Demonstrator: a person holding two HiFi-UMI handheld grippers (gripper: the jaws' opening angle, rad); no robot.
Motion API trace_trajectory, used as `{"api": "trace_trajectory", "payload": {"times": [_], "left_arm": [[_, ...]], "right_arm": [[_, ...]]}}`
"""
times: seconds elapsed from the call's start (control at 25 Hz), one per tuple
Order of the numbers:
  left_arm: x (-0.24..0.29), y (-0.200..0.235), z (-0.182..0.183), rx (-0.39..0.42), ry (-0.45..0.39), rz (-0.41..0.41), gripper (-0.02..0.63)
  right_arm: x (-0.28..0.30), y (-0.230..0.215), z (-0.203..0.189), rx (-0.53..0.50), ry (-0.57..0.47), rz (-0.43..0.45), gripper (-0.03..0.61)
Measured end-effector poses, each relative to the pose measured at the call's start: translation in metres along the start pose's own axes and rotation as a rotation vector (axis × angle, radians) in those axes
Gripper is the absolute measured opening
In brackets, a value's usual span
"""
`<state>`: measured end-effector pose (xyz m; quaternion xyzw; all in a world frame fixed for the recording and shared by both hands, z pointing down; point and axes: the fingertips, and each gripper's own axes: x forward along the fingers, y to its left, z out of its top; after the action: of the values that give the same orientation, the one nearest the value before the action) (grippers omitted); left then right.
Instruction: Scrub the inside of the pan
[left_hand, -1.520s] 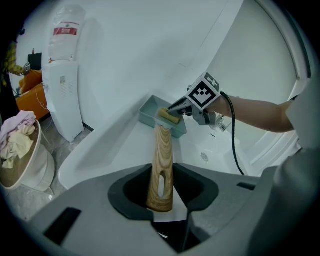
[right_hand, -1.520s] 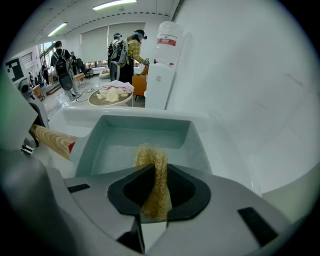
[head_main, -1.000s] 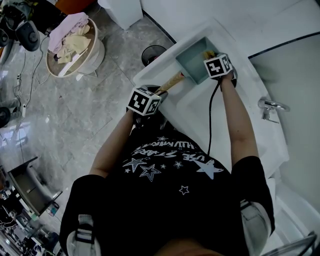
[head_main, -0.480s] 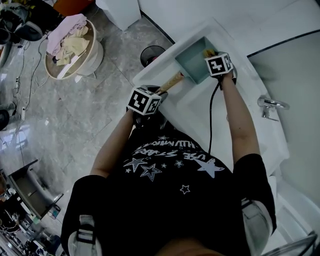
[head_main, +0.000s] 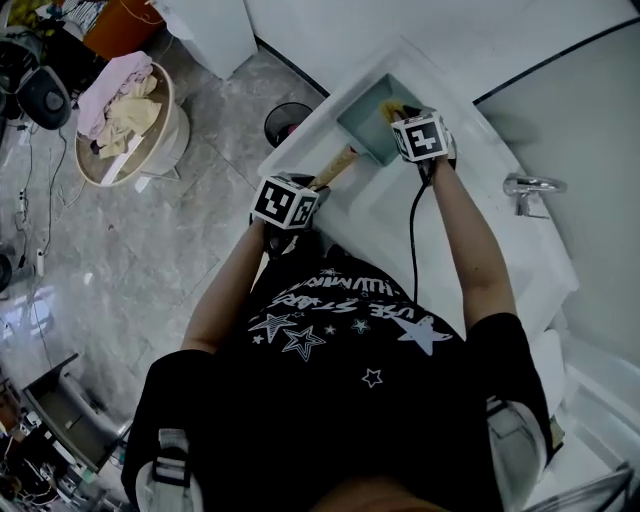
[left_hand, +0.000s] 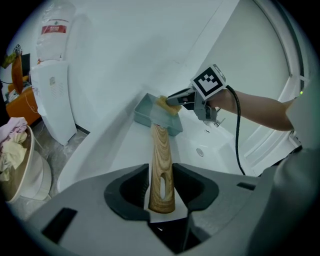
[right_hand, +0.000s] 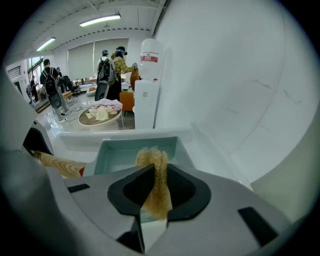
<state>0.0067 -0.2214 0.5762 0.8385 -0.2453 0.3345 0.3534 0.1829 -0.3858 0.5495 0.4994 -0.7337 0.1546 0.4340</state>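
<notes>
Left gripper (left_hand: 161, 187): fingers (left_hand: 131, 186) clamped on the end of the wooden handle (left_hand: 161, 150) of the pan (left_hand: 144, 113), one on each side.

Right gripper (right_hand: 159, 182): fingers pinching a yellow mesh scrubber (right_hand: 154, 161), which stands up between them above the pan's open interior.

The pan is square and blue-green and sits at the far left corner of the white basin (head_main: 385, 215), handle pointing near-left.

A tap (head_main: 523, 188) is on the right. A basket (head_main: 125, 120) of cloth stands on the floor to the left.
</notes>
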Motion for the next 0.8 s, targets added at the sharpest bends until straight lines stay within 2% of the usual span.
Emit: {"api": "trace_trajectory", "payload": {"times": [0.32,0.56,0.72,0.8], "left_arm": [[-0.023,0.006,0.009,-0.022,-0.059,-0.064,0.163],[-0.03,0.018,0.021,0.091,-0.067,-0.074,0.167],[-0.029,0.025,0.043,0.092,-0.088,-0.109,0.167],[-0.028,0.022,0.056,0.121,-0.103,-0.133,0.167]], "right_arm": [[-0.033,0.034,0.003,0.07,-0.062,0.012,0.08],[-0.052,0.035,-0.017,0.176,-0.102,-0.057,0.08],[-0.071,0.032,-0.035,0.27,-0.122,-0.095,0.08],[-0.082,0.034,-0.05,0.33,-0.13,-0.099,0.08]]}}
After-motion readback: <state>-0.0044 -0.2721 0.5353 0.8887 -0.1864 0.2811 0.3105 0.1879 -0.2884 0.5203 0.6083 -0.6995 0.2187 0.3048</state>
